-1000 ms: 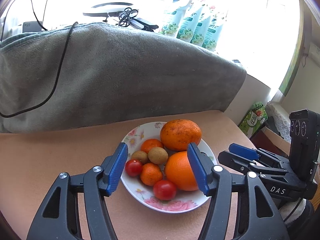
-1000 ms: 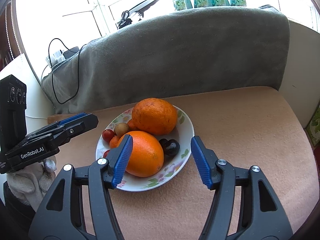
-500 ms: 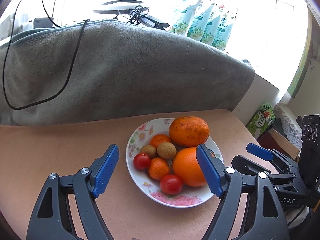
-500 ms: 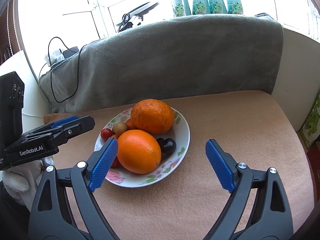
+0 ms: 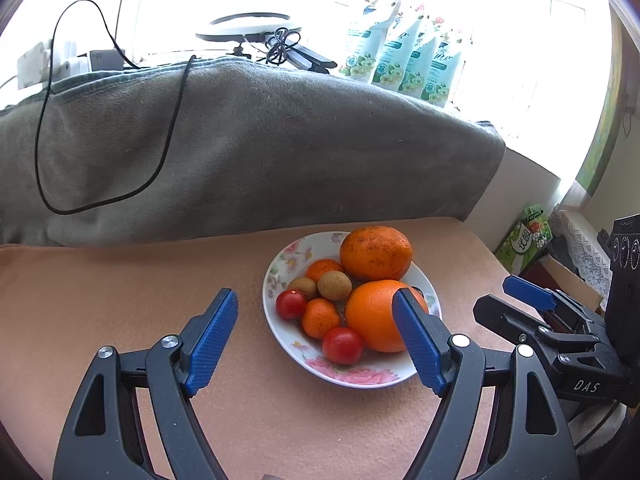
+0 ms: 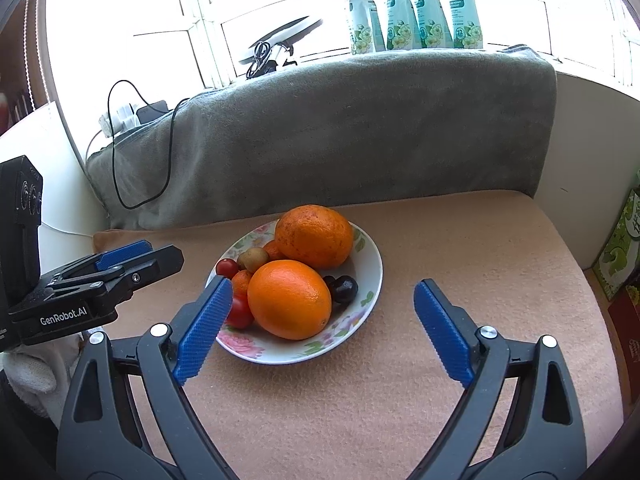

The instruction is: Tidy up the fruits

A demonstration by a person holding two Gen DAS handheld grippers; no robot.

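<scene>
A white floral plate (image 5: 362,374) (image 6: 370,268) on the tan table holds two large oranges (image 5: 376,254) (image 6: 289,299), two small tangerines (image 5: 320,317), two brown kiwis (image 5: 334,285), two cherry tomatoes (image 5: 342,345) and dark cherries (image 6: 345,289). My left gripper (image 5: 316,334) is open and empty, just in front of the plate. My right gripper (image 6: 320,322) is open and empty, its left finger by the plate's near left rim. Each gripper shows from the side in the other's view (image 5: 528,300) (image 6: 132,254).
A grey blanket (image 5: 240,152) with a black cable (image 5: 160,160) draped over it rises behind the table. Detergent pouches (image 5: 400,60) and a ring lamp (image 5: 256,30) stand on the windowsill. Boxes (image 5: 524,242) sit beyond the table's right edge.
Both grippers have opened wider and pulled back from the plate toward me. The fruits have not moved.
</scene>
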